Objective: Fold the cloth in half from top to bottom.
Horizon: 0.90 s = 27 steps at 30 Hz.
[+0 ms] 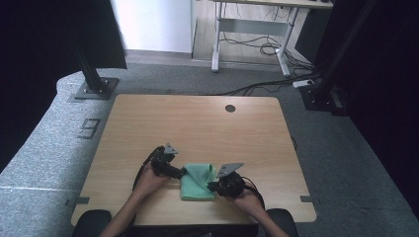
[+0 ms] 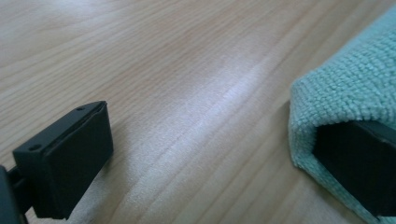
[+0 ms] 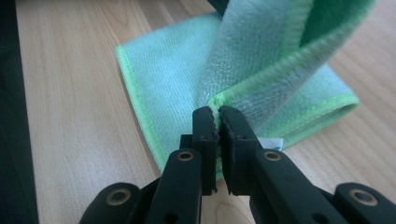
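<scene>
1. Cloth work at a wooden table point(image 1: 197, 123): we hold a gripper in each hand over a folded green cloth point(image 1: 197, 182) near our edge of the tabletop.

2. Our right gripper point(image 3: 217, 116) has its two black jaws pressed together on a corner of the cloth point(image 3: 261, 74), pinching the stitched hem right at the tips. From that pinch the fabric rises up and away ahead of the jaws, while the rest lies flat on the wood beyond and below them.

3. Our left gripper point(image 2: 215, 154) stands with its jaws wide apart. One jaw rests on bare wood; the other is tucked inside a fold of the cloth point(image 2: 345, 88), with the terry edge wrapped over it. Nothing is clamped between the two.

4. From the high view, the left gripper point(image 1: 182, 172) meets the cloth's left edge and the right gripper point(image 1: 211, 186) its right edge, the cloth lying between the two tools.

5. A small white tag point(image 3: 271, 142) peeks out just beside the right gripper's jaw.
</scene>
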Available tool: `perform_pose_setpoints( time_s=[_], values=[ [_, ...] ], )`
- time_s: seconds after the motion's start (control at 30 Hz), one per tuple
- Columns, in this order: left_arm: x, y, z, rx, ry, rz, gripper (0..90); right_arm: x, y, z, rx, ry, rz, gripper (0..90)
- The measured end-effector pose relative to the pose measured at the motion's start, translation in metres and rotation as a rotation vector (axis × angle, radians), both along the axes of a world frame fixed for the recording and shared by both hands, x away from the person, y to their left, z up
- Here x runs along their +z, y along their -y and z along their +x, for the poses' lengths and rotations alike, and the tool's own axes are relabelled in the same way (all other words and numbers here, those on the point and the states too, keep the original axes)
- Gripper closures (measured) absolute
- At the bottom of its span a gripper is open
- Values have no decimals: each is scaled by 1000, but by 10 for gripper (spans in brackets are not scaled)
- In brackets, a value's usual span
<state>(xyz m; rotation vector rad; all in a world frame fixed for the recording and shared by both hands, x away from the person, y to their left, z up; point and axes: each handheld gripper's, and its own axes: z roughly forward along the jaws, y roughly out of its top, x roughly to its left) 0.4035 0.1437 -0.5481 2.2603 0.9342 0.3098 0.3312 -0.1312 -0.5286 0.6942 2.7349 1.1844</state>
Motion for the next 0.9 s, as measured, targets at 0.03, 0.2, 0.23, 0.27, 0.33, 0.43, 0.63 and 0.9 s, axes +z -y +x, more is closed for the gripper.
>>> perform_pose_setpoints(
  time_s=[0.03,0.2,0.23,0.27,0.33,0.43,0.63,0.9],
  values=[
    [1,-1,0,-12,-9,1,0,-2,-1,0,0,-1,-1,840],
    [18,-2,-10,-149,-14,23,0,-4,-2,-1,-6,0,0,838],
    [23,-3,-12,-162,-2,20,0,-5,-2,-1,-7,-2,2,838],
    [29,-4,-12,-155,13,3,0,-6,-2,-1,-7,-6,5,837],
    [36,-3,-9,-137,24,-25,0,-6,-2,-1,-9,-8,6,836],
    [45,3,1,-94,44,-42,9,-6,-3,-3,-13,-6,3,834],
    [49,31,25,-95,38,-29,17,-7,-2,-3,-17,-8,12,829],
    [36,46,23,-211,-11,35,9,-2,3,-6,-5,-14,25,782]
  ],
)
